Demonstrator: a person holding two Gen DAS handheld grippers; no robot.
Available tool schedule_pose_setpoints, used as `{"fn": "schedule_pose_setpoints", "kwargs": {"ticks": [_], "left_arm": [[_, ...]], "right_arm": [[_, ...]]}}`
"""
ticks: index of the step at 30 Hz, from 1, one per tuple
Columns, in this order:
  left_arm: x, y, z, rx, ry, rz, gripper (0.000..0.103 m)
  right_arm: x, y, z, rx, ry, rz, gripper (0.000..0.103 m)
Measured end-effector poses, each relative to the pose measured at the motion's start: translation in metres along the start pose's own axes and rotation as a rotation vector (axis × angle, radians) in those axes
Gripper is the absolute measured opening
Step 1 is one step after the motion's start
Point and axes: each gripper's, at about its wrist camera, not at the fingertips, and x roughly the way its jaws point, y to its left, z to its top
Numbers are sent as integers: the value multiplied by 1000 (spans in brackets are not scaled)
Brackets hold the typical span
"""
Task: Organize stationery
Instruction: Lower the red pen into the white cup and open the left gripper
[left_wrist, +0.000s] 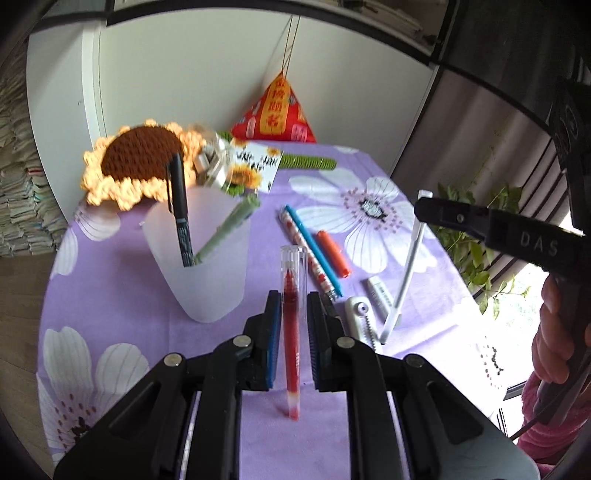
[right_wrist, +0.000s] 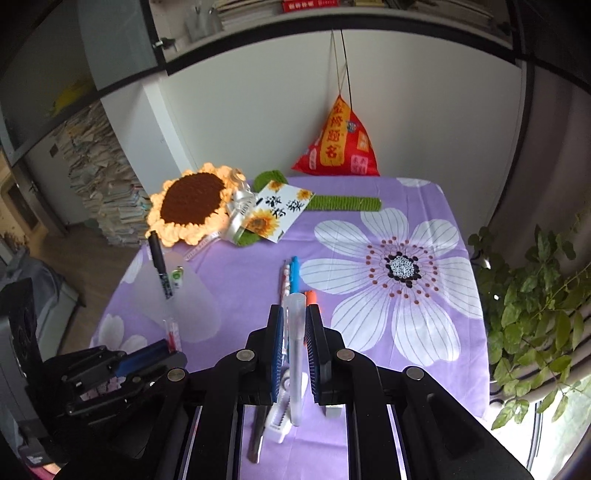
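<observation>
My left gripper (left_wrist: 291, 302) is shut on a red pen with a clear cap (left_wrist: 291, 332), held upright just right of a frosted white cup (left_wrist: 199, 280). The cup holds a black pen (left_wrist: 181, 206) and a green pen (left_wrist: 229, 229). My right gripper (right_wrist: 295, 325) is shut on a white pen (right_wrist: 295, 354), lifted above the table; it shows in the left wrist view (left_wrist: 404, 273) too. On the purple flowered cloth (left_wrist: 369, 192) lie a blue pen (left_wrist: 314, 247), a patterned pen (left_wrist: 306, 254), an orange marker (left_wrist: 334, 254), an eraser (left_wrist: 380, 293) and a white correction tape (left_wrist: 362, 321).
A crocheted sunflower (left_wrist: 144, 162) with a card (left_wrist: 255, 166) and green stem (left_wrist: 306, 162) lies at the back. A red triangular pouch (left_wrist: 277, 110) hangs in the corner. A leafy plant (right_wrist: 535, 317) stands off the table's right edge. Stacked papers (right_wrist: 99, 173) are at left.
</observation>
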Motion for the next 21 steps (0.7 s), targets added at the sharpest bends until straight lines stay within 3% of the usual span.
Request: {"fn": "schedule_pose_setpoints", "kwargs": {"ticks": [14,21], "left_arm": [[-59,3,35,14,-184,16,12],[-82,18,68,20,-279,71,12]], "right_arm": [[-42,15,3,-13,-107,-23,13],[-50,26,5,-14,-133,-13,13]]}}
